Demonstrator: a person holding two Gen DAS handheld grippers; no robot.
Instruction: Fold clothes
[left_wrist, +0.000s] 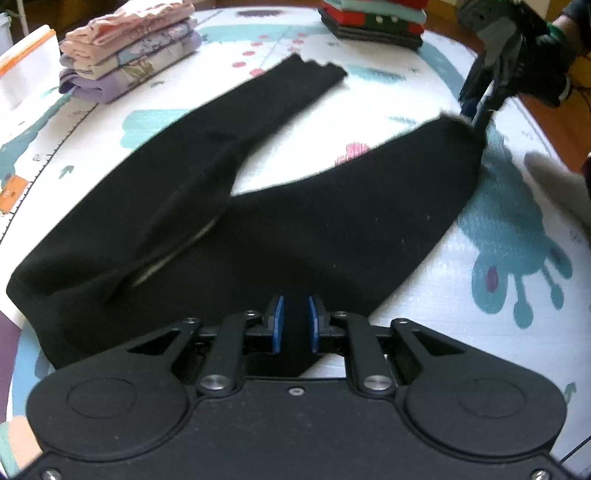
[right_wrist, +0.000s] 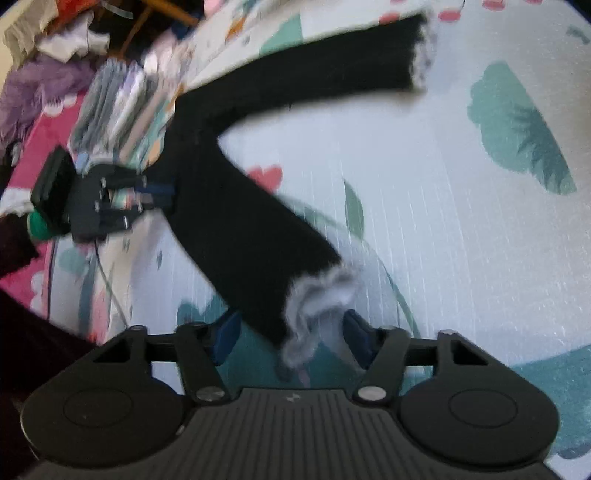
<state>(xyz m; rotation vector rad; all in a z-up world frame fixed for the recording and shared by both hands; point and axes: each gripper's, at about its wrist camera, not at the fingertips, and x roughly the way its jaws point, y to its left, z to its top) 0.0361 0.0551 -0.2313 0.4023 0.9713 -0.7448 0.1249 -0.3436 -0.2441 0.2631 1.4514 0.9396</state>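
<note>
Black fleece-lined trousers (left_wrist: 295, 229) lie spread flat on the white padded play mat with teal and pink cartoon prints (left_wrist: 517, 229), legs splayed in a V, waistband toward my left side.

Left tongs (left_wrist: 294, 325): blue pads narrow, with the black waistband cloth between them; I read this as a pinch on the trousers' waist edge.

Right tongs (right_wrist: 291, 334): set wide, one blue pad either side of the near leg's cuff (right_wrist: 317, 295), where the grey fleece lining shows. The pads do not look closed on the cloth. The frame is blurred, so I cannot say whether they touch it.

The far leg's cuff (left_wrist: 317, 72) lies well apart from the near one.

Progress: two piles already folded sit at the far edge of the mat, a pastel pink-and-lilac stack (left_wrist: 129, 55) and a red, green and black stack (left_wrist: 373, 22). These trousers are not yet folded at all. My judgement is that this is the start of this garment: legs have to be brought together, then folded lengthwise and stacked. Unfolded laundry heap (right_wrist: 55, 55) beyond the mat suggests more to do.
</note>
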